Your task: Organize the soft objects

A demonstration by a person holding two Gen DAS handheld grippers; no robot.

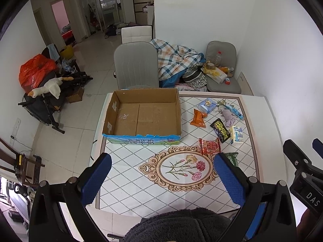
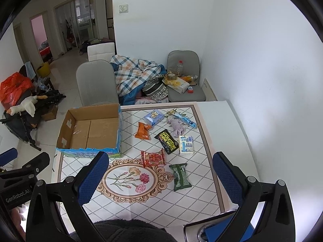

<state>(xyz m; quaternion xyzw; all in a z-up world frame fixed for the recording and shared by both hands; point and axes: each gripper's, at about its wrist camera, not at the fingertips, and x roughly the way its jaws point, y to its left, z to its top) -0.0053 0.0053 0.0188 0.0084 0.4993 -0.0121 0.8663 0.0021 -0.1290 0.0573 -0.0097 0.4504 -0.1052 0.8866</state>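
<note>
Right wrist view: right tool [image 2: 160, 176] spread wide, empty, above tabletop [image 2: 232, 141]; left tool [image 1: 162, 178] likewise spread, empty. Green pack [image 2: 179, 177] lies nearest, red pack [image 2: 153, 157] just beyond, box [image 2: 88, 129] left. Packs look light, squashy, slippery film; likely pinch across the short middle.

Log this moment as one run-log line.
left tongs open, idle | right tongs open, idle | cardboard box empty | soft packs on table, none moved
</note>
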